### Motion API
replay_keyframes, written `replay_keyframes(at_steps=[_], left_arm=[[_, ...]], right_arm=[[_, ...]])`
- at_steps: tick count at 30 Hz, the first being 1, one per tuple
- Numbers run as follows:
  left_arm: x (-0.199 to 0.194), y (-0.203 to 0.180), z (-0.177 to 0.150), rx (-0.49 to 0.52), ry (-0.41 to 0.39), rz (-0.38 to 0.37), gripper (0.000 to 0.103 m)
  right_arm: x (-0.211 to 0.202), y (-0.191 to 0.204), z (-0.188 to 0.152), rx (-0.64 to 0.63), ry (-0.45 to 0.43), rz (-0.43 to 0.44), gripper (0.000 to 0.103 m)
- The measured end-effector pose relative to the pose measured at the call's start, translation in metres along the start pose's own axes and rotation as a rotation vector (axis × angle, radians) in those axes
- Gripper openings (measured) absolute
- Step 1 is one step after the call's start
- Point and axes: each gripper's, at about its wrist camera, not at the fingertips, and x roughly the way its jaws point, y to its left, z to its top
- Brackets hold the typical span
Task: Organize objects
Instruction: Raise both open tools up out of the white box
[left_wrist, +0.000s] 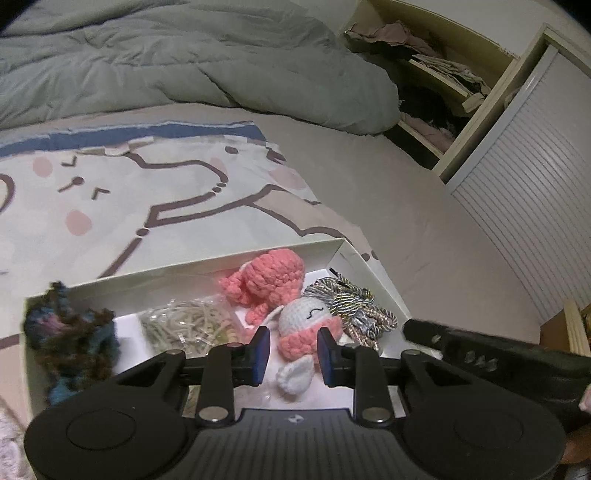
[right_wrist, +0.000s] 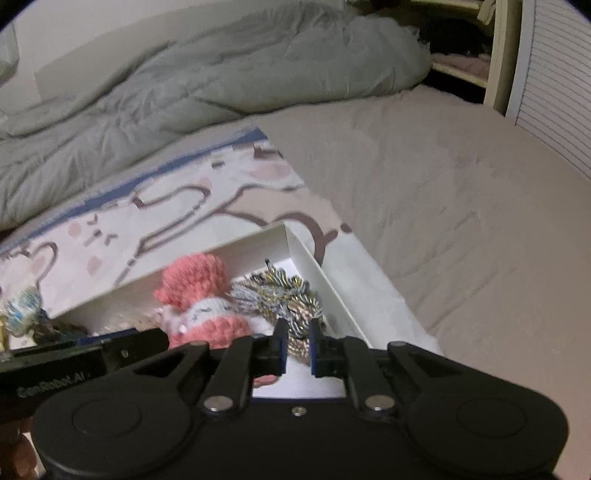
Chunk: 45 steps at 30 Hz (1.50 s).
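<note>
White box (left_wrist: 354, 254) sits on the bed, on the cartoon-print blanket (left_wrist: 110, 192). Inside: pink crochet doll (left_wrist: 269, 280), white-and-pink crochet doll (left_wrist: 310, 328), braided cord bundle (left_wrist: 354, 306), bag of pale strands (left_wrist: 188, 325), dark yarn clump (left_wrist: 70, 332) at the left wall. Left gripper (left_wrist: 293, 349) jaws parted, straddling the white-and-pink doll, not clamped that I can see. Right gripper (right_wrist: 295, 345) jaws apart, nothing between, hovering at the cords. Risks, my read: both tools crowd one corner, could collide; cord loops may snag a finger; box is light on soft bedding and could tip or slide if pushed. Grey duvet (left_wrist: 184, 62) behind.
</note>
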Motion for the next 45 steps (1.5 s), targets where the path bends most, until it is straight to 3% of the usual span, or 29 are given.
replay_keyframes(at_steps=[6,13,18,23,31,45], left_arm=[[-0.024,-0.004,-0.005,0.037,0.007,0.057,0.028],[-0.053,-0.008,-0.009,0.062,-0.012,0.116,0.033],[-0.071,-0.008,-0.011,0.074,-0.028,0.143,0.05],[-0.088,-0.009,-0.012,0.096,-0.054,0.175,0.077],[-0.108,-0.011,-0.017,0.137,-0.08,0.212,0.102],[-0.131,0.005,-0.021,0.145,-0.106,0.267,0.103]], right_arm=[[-0.031,0.002,0.0,-0.002,-0.047,0.022,0.024],[-0.062,0.005,-0.01,-0.027,-0.075,0.019,0.045],[-0.08,0.007,-0.017,-0.04,-0.093,0.02,0.056],[-0.094,0.009,-0.022,-0.053,-0.11,0.013,0.067],[-0.11,0.007,-0.028,-0.054,-0.133,0.001,0.082],[-0.12,0.02,-0.035,-0.121,-0.162,-0.054,0.103]])
